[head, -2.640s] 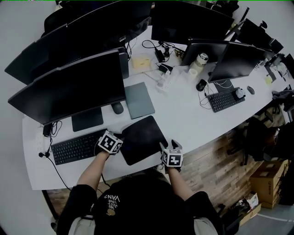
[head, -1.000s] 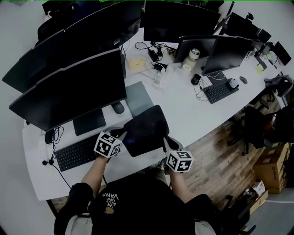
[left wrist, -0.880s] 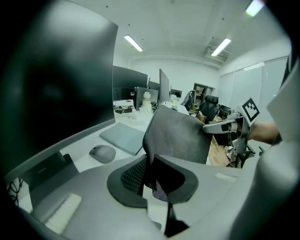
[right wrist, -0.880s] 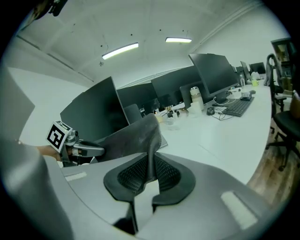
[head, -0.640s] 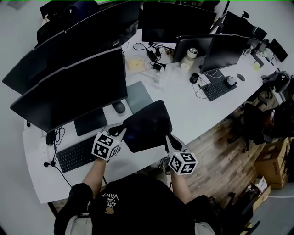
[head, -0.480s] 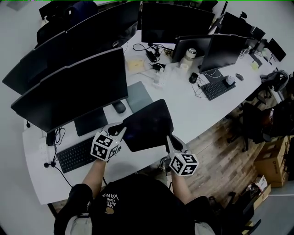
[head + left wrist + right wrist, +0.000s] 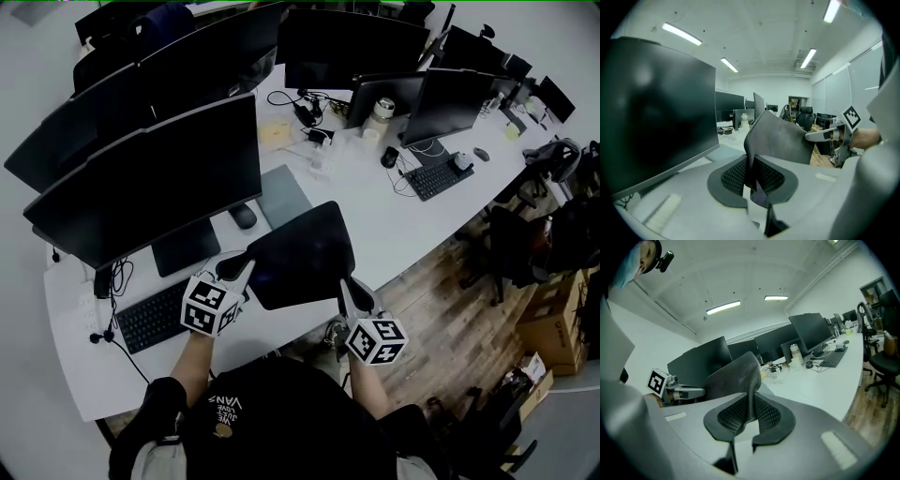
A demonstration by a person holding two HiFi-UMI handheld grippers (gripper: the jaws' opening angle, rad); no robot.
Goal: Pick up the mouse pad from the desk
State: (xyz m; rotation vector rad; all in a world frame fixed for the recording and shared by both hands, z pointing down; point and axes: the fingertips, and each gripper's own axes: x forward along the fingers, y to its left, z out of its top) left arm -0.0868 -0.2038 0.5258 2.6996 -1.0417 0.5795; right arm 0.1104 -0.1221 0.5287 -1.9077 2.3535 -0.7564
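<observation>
Pad point(image 7: 300, 255) was at frame centre, held clear of the bench point(image 7: 398, 230) and tilted above its curved front edge. Left tool point(image 7: 236, 273) was clamped on the pad's lower-left edge, right tool point(image 7: 349, 292) on its lower-right edge, jaws nearly together on the thin sheet. One pad: dark, matte, floppy, rounded corners. Bare white bench to its right. One flat grey mat point(image 7: 281, 195) above it. Two keyboards point(image 7: 153, 316) point(image 7: 433, 178).

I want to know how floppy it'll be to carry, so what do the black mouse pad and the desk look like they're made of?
Mouse pad: probably soft rubber or foam with a matte dark face; it bows while held at two edges instead of staying flat.
Desk: smooth, even white top, likely laminate, though the look leaves that open.
</observation>
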